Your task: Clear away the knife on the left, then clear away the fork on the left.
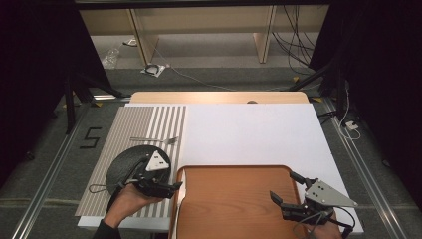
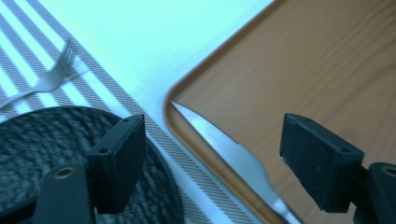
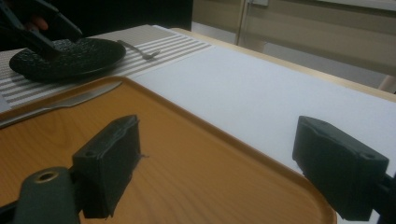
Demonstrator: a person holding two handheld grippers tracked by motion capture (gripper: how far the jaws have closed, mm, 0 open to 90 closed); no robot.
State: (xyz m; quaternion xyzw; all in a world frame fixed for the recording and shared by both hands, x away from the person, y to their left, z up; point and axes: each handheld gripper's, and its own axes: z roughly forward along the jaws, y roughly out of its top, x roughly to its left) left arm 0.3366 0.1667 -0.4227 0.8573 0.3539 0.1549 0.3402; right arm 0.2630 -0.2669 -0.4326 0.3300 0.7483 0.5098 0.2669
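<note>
A silver knife (image 2: 224, 144) lies along the left inner edge of the wooden tray (image 2: 303, 70). My left gripper (image 2: 219, 158) hovers just over it, jaws wide apart with the knife showing between them and neither pad on it. In the high view this gripper (image 1: 171, 189) sits at the tray's (image 1: 234, 199) left rim, beside the black plate (image 1: 124, 162). A fork (image 1: 154, 140) rests on the striped placemat (image 1: 129, 124) beyond the plate. My right gripper (image 1: 286, 188) is open over the tray's right side, holding nothing; its own view shows bare tray wood (image 3: 187, 154) between the jaws.
A white mat (image 1: 249, 134) covers the table beyond the tray. From the right gripper view the knife (image 3: 70, 100), plate (image 3: 70, 58) and fork (image 3: 140, 50) lie far left, with the other gripper (image 3: 32, 28) above the plate. Dark stands flank the table.
</note>
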